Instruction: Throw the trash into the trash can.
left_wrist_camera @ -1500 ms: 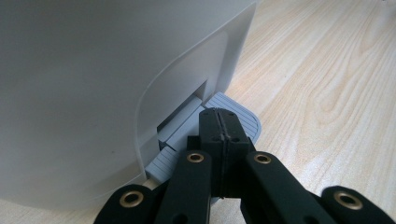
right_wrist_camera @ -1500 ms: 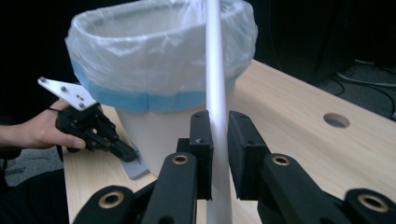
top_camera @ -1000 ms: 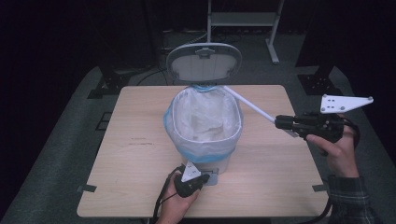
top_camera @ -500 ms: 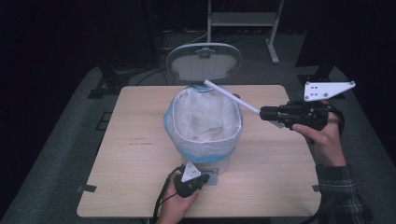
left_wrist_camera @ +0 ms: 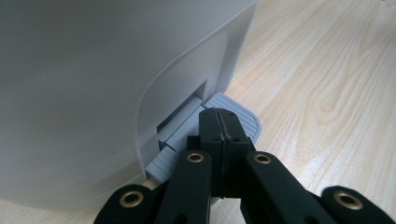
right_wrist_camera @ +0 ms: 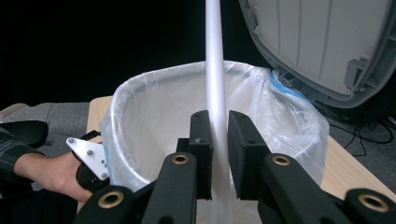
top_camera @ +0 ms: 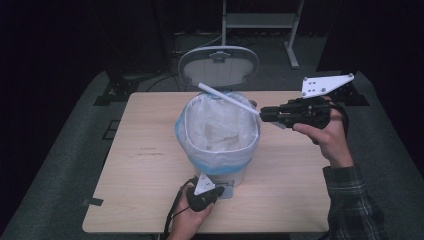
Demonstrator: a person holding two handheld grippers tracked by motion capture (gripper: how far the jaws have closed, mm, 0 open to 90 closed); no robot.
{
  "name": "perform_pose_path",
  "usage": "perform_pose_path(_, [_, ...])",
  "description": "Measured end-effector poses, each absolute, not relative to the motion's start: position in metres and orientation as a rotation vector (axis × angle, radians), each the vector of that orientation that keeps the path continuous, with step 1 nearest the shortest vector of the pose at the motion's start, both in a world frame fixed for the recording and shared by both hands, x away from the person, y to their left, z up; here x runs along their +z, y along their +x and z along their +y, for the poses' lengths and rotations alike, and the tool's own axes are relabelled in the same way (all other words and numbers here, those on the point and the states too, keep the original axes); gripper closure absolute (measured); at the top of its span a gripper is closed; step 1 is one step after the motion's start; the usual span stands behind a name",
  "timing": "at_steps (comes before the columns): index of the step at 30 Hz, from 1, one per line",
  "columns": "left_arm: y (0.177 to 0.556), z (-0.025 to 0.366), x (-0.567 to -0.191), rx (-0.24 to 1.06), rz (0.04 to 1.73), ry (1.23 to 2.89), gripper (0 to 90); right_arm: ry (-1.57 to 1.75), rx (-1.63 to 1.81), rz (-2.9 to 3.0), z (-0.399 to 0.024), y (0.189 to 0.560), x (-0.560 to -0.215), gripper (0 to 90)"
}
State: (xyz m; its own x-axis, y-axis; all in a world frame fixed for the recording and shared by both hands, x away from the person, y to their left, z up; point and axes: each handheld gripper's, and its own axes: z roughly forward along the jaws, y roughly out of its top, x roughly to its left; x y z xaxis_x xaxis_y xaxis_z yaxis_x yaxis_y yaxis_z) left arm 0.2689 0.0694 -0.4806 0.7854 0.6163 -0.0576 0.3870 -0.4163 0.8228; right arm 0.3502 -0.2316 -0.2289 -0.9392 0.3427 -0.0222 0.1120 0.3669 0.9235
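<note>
A white pedal bin [top_camera: 220,145] with a clear bag lining stands mid-table, its grey lid [top_camera: 218,64] raised behind it. My right gripper [top_camera: 263,114] is shut on a long white stick [top_camera: 227,98] and holds it slanted over the bin's open mouth [right_wrist_camera: 187,98]; the stick [right_wrist_camera: 215,70] runs up between the jaws. My left gripper [top_camera: 207,186] is shut with nothing in it and presses its closed tips [left_wrist_camera: 219,123] down on the bin's grey foot pedal [left_wrist_camera: 233,112] at the front base.
The wooden table [top_camera: 140,165] has bare surface left and right of the bin. Dark floor and cables surround it, and a metal stand [top_camera: 260,22] is behind. The left hand [right_wrist_camera: 51,172] shows beside the bin in the right gripper view.
My right gripper has carried the stick leftward and a little up, from beside the bin's right rim to across its mouth. The left gripper has stayed on the pedal.
</note>
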Motion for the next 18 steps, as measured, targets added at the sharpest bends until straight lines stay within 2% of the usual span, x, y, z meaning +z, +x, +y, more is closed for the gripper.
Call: perform_pose_path(18, [0.2688, 0.0693, -0.4807, 0.317, 0.747, 2.056, 90.0, 0.400, 1.598, 2.400, -0.2224, 0.3539, -0.2219, 79.0])
